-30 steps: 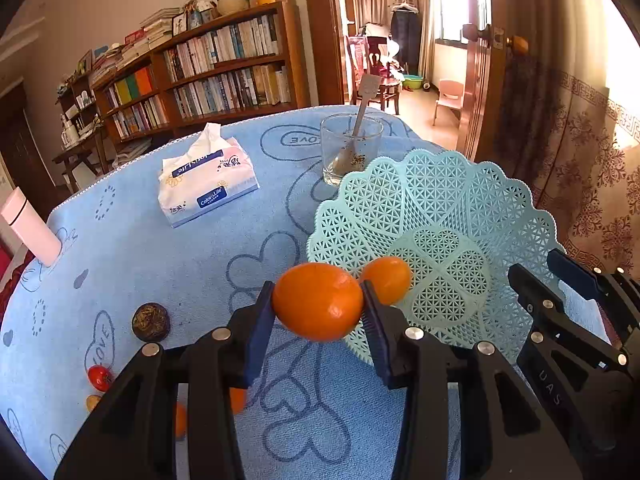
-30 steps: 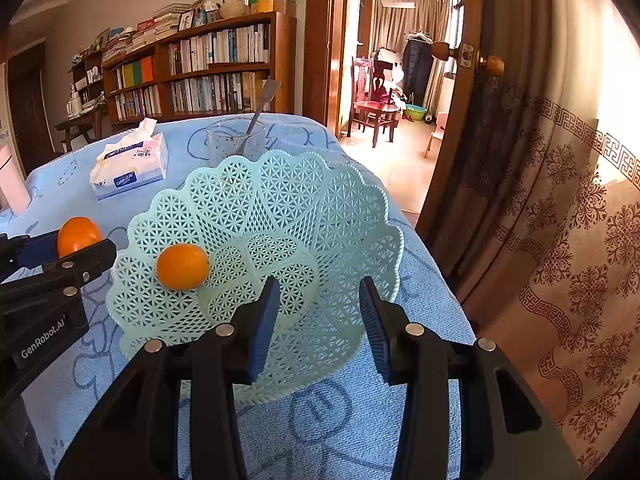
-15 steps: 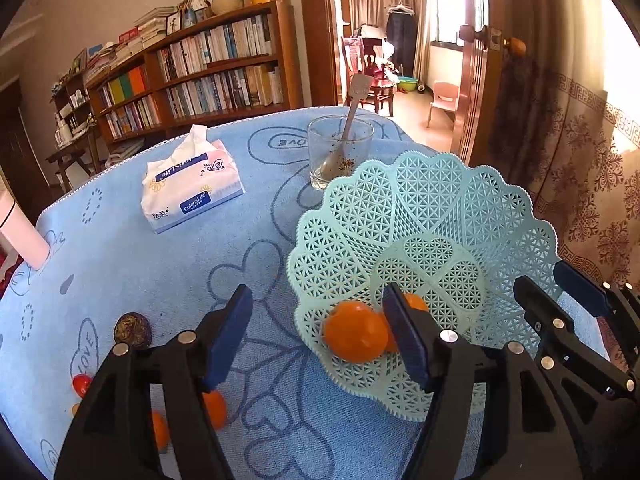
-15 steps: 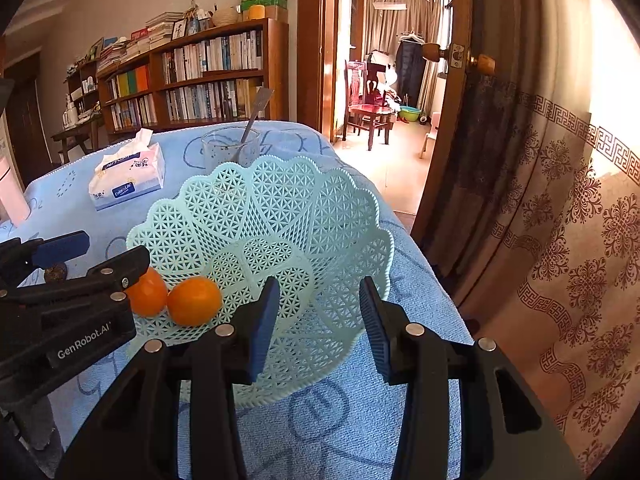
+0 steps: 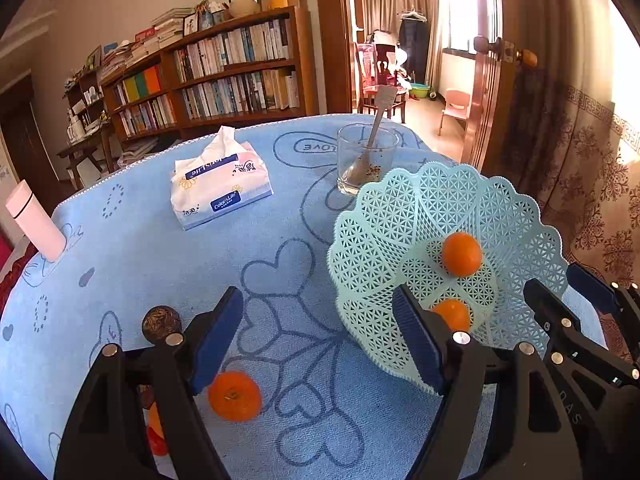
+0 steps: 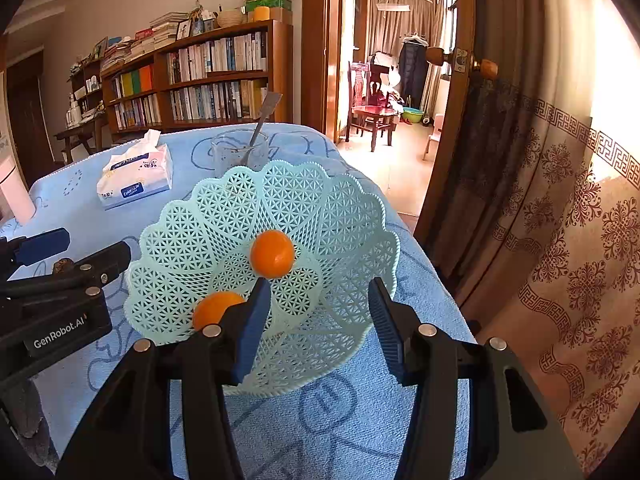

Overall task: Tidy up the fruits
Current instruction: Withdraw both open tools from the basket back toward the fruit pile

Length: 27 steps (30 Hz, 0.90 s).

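Both tongs wide open, empty. Two oranges in pale-green lattice plastic basket [image 5: 376,240]. Next, prob.: left tongs [image 5: 320,340] onto loose round orange [image 5: 235,396] on counter.

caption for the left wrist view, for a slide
Open left gripper above blue tablecloth; two oranges in mint basket, one orange outside.

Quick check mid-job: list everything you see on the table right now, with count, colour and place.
oranges in basket: two, orange, inside the basket
basket: one, pale green, right side
orange on cloth: one, orange, near left
brown round fruit: one, dark brown, near left
tissue pack: one, white and blue, far middle
glass: one, clear, spoon inside, behind the basket
bottle: one, pink, far left
tablecloth: one, blue
left claw: open, empty
right claw: open, empty
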Tool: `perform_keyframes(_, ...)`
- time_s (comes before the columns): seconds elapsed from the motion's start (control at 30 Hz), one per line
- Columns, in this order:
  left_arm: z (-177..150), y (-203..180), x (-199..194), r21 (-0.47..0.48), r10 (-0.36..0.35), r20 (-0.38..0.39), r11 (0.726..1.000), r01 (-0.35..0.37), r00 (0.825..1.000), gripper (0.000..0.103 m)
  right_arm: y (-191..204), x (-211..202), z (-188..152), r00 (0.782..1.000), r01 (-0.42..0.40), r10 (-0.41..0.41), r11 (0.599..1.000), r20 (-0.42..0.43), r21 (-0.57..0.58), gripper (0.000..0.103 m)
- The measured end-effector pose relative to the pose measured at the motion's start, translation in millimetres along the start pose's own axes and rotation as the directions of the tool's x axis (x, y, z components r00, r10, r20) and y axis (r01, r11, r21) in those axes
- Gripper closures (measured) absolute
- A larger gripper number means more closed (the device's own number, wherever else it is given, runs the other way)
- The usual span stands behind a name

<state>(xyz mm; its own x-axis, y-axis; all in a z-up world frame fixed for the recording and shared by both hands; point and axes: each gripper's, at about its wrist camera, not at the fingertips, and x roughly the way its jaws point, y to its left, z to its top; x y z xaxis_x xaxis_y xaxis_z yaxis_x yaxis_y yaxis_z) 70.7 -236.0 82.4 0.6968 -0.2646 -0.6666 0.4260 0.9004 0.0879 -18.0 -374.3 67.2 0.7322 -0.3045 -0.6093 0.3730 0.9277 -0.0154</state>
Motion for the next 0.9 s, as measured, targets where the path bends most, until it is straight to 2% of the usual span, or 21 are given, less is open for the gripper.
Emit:
perform_keyframes(0.1, -4, 2, -6, 0.006, 0.009, 0.009, 1.0, -0.009, 1.0, 0.019, 4, -3, 1, 1.0, -0.009, 0.009, 1.0, -0.005, 0.002, 0.044)
perform_keyframes(0.27, -10, 10, -14, 0.004, 0.024, 0.017, 1.0, -0.024, 1.0, 0.016, 7, -6, 0, 1.0, -0.009, 0.009, 1.0, -0.006, -0.002, 0.043)
perform_keyframes(0.63, -29, 38, -28, -0.024, 0.055, 0.014, 0.998, -0.055, 0.998, 0.015, 26, -13, -2, 1.0, -0.021, 0.021, 1.0, -0.014, -0.021, 0.043)
perform_keyframes(0.9, -42, 68, -38, -0.064, 0.078, 0.005, 0.995, -0.078, 0.997, 0.015, 42, -17, -2, 0.997, -0.063, 0.062, 0.997, -0.035, -0.032, 0.042)
